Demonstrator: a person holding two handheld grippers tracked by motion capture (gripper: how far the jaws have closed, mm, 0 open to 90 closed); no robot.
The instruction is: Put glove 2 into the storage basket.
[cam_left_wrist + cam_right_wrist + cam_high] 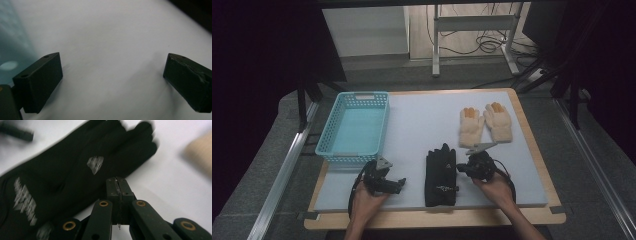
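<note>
A pair of black gloves [440, 175] lies stacked at the front middle of the pale mat, fingers pointing away; the right gripper view shows the black gloves [70, 172] with white logos, blurred. Just right of them my right gripper [462, 170] is shut, its jaws pressed together with nothing between them, as the right gripper [117, 182] shows up close. A pair of cream gloves [485, 124] with orange fingertips lies further back on the right. My left gripper [399, 184] rests on the mat left of the black gloves; the left gripper [112, 72] stands wide open over bare mat.
A light blue plastic basket [354, 129] stands at the back left of the mat [422, 120], close behind the left hand. The wooden table edge [437, 217] runs along the front. Dark curtains and a metal frame surround the table.
</note>
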